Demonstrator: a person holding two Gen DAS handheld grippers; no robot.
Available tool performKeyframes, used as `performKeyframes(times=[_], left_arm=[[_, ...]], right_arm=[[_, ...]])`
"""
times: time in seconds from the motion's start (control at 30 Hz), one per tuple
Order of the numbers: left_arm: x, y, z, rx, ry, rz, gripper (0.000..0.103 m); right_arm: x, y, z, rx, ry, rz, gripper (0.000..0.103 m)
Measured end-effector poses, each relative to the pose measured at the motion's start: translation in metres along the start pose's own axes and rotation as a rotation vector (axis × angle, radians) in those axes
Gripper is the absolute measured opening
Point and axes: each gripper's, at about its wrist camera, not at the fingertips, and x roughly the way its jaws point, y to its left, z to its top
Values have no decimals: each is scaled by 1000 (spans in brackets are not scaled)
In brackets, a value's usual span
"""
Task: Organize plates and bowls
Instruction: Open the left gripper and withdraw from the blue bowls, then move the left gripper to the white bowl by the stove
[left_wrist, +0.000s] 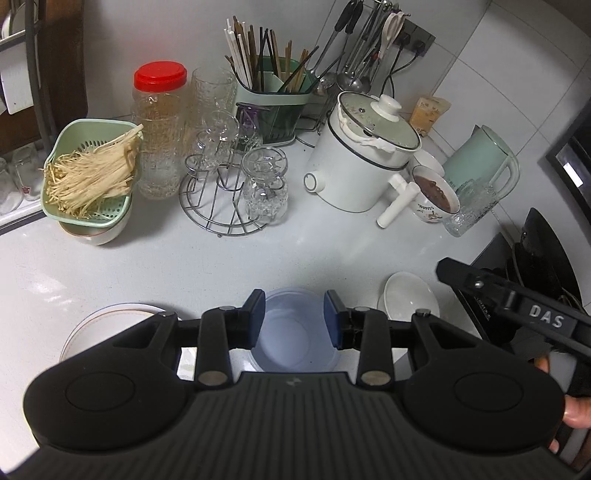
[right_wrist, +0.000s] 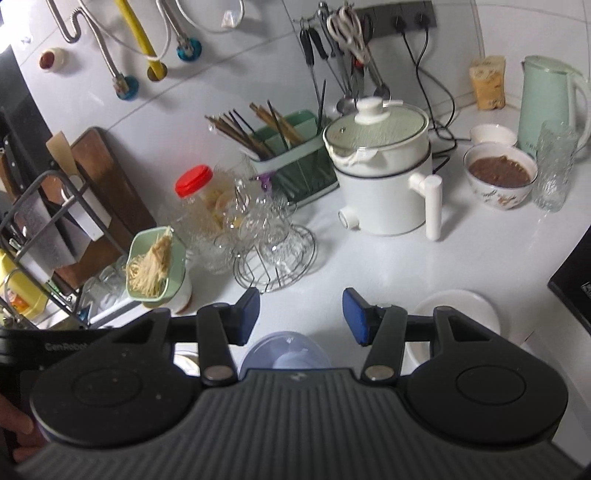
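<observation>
Both grippers spread over the white counter (left_wrist: 184, 266), nothing held.

The left gripper (left_wrist: 294, 319) hangs with jaws apart above the blue bowl (left_wrist: 295, 332), pads clear of its rim on either side. A white plate (left_wrist: 107, 325) lies to its left and a white bowl (left_wrist: 410, 295) to its right, both near the counter's front. The right gripper (right_wrist: 301, 315), jaws wide, is also above the blue bowl (right_wrist: 284, 354), the white bowl (right_wrist: 458, 310) to its right. Open counter runs between these dishes and the back row: green strainer of noodles (left_wrist: 88, 173), glass rack (left_wrist: 229, 199), white cooker (left_wrist: 362, 162). A black appliance (right_wrist: 572, 288) bounds the right edge. Legible: "DAS" on the right gripper's body (left_wrist: 546, 319); "GenRobot", partly cut off, on the left gripper's body (right_wrist: 64, 347).
</observation>
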Motion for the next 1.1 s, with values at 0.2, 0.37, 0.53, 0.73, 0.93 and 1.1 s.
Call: performKeyframes(times=[0.2,0.37,0.53,0.73,0.93,1.1], left_arm=[[-6,-12,-7,8,-36,-5,40],[0,-28,-11,9,-51,-7,40],[9,-44,-11,-8,-59,-15,40],[23,-58,-1,24,-63,-3,40],[45,-77,5,45,-52,-29,48],[67,-98,4,86,-29,-19,74]], right_arm=[[-22,-2,0,-48,-37,2,53],[-25,-13,-3,-75,-35,-9,53],[-21,-31,0,-90,-29,-34,53],[-22,-51,4,-106,-38,-70,53],[-27,-75,5,-90,-48,-112,52],[-26,-94,0,-60,-33,-172,69]])
